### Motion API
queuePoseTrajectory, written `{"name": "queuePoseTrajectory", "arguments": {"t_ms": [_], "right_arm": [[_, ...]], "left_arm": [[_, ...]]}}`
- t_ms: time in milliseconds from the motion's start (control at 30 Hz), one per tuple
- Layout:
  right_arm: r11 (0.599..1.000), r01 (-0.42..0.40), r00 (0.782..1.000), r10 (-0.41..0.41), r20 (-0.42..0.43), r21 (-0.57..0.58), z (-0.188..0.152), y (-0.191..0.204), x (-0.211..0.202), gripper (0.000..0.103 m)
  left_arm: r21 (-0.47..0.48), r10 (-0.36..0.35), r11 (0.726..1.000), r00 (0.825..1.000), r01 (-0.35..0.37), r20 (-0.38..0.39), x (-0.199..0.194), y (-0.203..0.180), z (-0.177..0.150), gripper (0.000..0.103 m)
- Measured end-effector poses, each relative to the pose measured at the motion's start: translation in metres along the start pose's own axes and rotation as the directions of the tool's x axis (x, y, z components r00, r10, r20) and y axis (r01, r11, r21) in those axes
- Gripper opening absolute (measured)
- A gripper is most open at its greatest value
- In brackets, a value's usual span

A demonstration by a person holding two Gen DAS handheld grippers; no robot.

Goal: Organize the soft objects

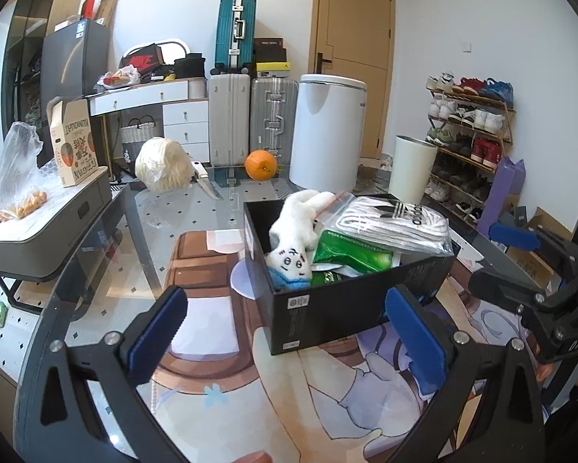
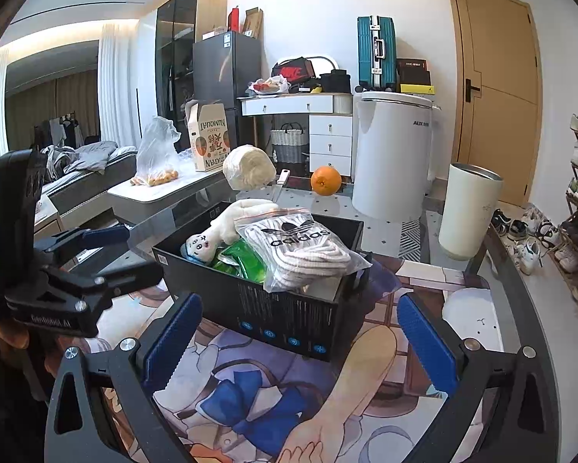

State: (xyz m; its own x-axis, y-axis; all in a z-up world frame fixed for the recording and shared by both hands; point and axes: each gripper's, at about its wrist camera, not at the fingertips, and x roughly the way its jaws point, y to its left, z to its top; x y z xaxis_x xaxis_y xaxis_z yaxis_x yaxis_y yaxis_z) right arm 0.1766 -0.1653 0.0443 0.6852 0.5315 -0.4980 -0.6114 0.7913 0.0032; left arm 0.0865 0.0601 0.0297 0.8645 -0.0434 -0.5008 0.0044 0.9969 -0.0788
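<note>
Glass tabletop (image 1: 219, 208): black cardboard box (image 2: 281, 308) holding white plush toy (image 2: 227, 223) and bagged white socks (image 2: 300, 247) sits just ahead of right gripper (image 2: 300, 332), nearer than left gripper (image 1: 285, 324); both spread wide, empty.

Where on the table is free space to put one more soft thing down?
Free: the printed mat left of the black box, and the glass between box and orange. Crowded: the box itself, full with plush toy, green packets and bagged socks.

Beyond your left fingers, plush toy (image 1: 294, 231) partly buried under the bagged socks (image 1: 393, 223), green packets (image 1: 350, 256) mostly covered (print unreadable), black box (image 1: 350, 301) label too small.
</note>
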Motion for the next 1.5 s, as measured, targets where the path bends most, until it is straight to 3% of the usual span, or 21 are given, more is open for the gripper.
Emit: {"name": "queuePoseTrajectory", "arguments": {"t_ms": [467,1500], "right_arm": [[1.0,0.008,0.998,-0.009,0.055,0.018,-0.0021,0.0009,-0.0035,0.102],[1.0,0.013,0.998,-0.014,0.055,0.02,-0.0026,0.0008,-0.0047,0.102]], "left_arm": [[0.009,0.011,1.0,1.0,-0.011,0.011,-0.0008,-0.0015,0.0001,0.103],[0.018,0.003,1.0,1.0,-0.003,0.01,-0.0003,-0.0009,-0.0009,0.103]]}}
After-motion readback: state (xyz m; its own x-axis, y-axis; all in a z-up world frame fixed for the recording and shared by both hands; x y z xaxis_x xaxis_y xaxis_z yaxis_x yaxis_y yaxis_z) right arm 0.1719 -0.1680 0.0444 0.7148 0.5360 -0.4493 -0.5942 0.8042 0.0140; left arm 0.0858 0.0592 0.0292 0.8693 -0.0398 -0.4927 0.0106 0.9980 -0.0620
